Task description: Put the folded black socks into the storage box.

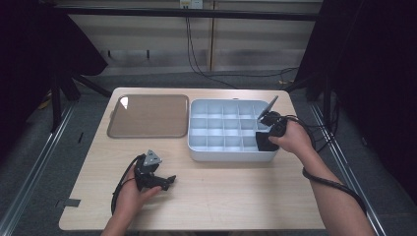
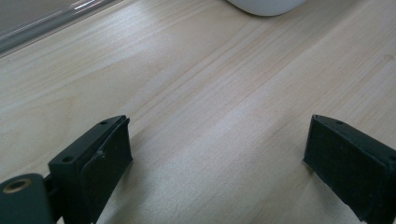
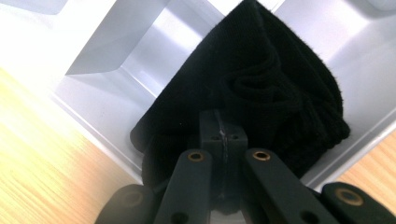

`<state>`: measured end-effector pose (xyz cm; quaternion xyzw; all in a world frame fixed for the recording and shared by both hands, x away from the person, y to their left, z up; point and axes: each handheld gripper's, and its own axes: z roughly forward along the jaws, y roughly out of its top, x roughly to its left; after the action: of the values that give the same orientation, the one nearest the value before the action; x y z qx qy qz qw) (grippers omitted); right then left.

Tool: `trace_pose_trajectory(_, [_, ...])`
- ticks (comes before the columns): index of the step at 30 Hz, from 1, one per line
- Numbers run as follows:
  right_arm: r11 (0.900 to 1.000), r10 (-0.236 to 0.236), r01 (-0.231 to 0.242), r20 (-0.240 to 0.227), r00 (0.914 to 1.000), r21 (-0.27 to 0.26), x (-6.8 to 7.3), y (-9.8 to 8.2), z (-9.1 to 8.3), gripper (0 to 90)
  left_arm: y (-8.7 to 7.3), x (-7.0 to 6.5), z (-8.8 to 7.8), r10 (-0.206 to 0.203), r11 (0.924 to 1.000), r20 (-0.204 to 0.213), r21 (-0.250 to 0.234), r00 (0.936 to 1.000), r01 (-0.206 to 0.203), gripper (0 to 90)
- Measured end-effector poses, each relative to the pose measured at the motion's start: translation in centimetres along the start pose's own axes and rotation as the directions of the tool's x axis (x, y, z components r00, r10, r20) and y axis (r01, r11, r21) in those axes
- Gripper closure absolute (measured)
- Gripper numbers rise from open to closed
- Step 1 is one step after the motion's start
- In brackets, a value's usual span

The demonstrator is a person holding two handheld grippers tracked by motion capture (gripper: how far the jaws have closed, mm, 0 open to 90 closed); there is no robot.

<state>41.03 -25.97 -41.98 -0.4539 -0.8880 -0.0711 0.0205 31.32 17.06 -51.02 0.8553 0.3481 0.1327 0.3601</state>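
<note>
The right gripper [image 3: 223, 135] has its two jaws pressed together, and they touch the black knitted cloth [image 3: 261, 84] just in front of them. Whether a fold of the cloth is pinched between the tips, I cannot tell, because the jaws meet with no gap and the cloth is very dark there. The cloth lies bunched in one compartment of the pale divided box [image 1: 216, 129], directly ahead of this gripper. In the high view this compartment is at the front right corner of the box, under the right hand [image 1: 293, 138]. A white divider wall stands to the left of the cloth in the right gripper view, and the box's outer rim runs below and beside the jaws.

The left gripper [image 2: 215, 158] is released: its jaws stand wide apart, with only the bare wooden table [image 2: 210, 93] between them. It is well apart from the cloth. Ahead of it, the corner of the box is at the top of its view, and the edge of the brown tray [image 1: 147, 115] is at the upper left.
</note>
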Motion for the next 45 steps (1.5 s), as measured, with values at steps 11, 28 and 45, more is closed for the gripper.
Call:
trace_pose_trajectory(11, [1.000, 0.002, -0.002, -0.003, 1.0000, -0.004, -0.1, -0.1, 0.5, 90.0, 0.0, 0.0, 0.0, 0.001, 1.0000, -0.001, 0.000, 1.0000, -0.001, 6.7])
trace_pose_trajectory(28, [1.000, 0.009, -0.009, -0.008, 0.9999, 0.007, -0.2, -0.3, 1.7, 90.0, 0.0, 0.0, 0.0, 0.000, 1.0000, 0.001, 0.000, 1.0000, 0.000, 6.6])
trace_pose_trajectory(45, [1.000, 0.015, -0.015, -0.019, 0.9997, 0.004, -0.4, -0.5, 2.8, 90.0, 0.0, 0.0, 0.0, 0.003, 1.0000, 0.000, 0.002, 1.0000, -0.003, 6.5])
